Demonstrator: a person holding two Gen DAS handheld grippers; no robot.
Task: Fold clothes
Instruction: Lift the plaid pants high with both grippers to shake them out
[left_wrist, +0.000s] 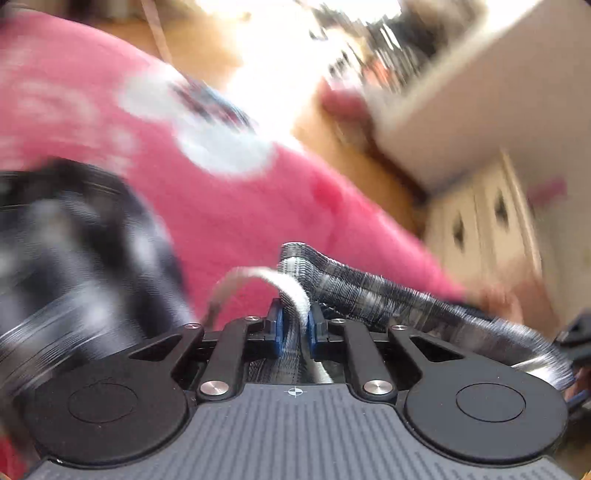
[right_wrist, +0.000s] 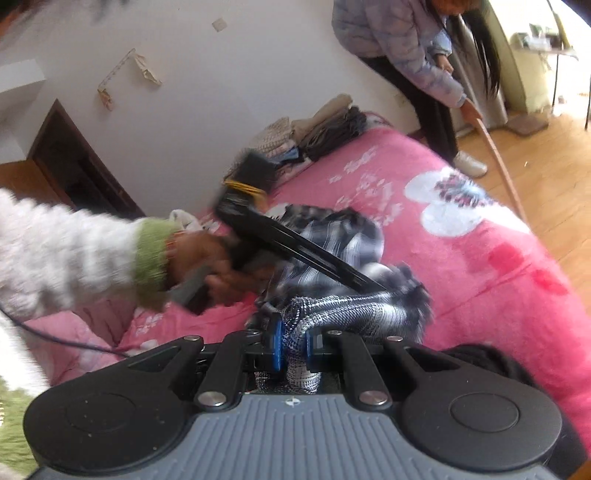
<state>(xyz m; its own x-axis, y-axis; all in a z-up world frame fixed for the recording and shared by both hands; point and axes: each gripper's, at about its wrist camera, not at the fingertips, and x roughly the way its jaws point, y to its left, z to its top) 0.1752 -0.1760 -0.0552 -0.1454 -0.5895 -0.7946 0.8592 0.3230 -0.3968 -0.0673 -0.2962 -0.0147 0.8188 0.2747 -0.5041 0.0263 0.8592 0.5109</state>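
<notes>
Garment (right_wrist: 332, 236) — a black-and-white plaid piece, bunched up over the pink bedspread (right_wrist: 480, 266) with its white flower print. Right gripper (right_wrist: 293, 341) has its jaws clamped on a twisted fold of that plaid cloth, blue pads pressed against it on both sides. Left gripper (left_wrist: 294, 325) also closed on the cloth: a white strip and a plaid edge are pinched between its blue pads, the rest of the fabric trailing off to the right (left view badly motion-blurred). In the right view the left gripper (right_wrist: 376, 286) shows as a long black tool reaching down into the bunch, held by a hand (right_wrist: 207, 266) in a fuzzy white sleeve (right_wrist: 66, 254) with a green cuff. Garment is lifted between both grippers, part of it still heaped on the bed. Stack of folded clothes (right_wrist: 314, 136) sits at the far edge of the bed by the white wall. A second person (right_wrist: 413, 48) in a pale jacket stands beyond the bed on the wood floor (right_wrist: 546, 155), holding a long stick (right_wrist: 498, 155). White cabinet (left_wrist: 480, 218) visible in the left view, blurred.
</notes>
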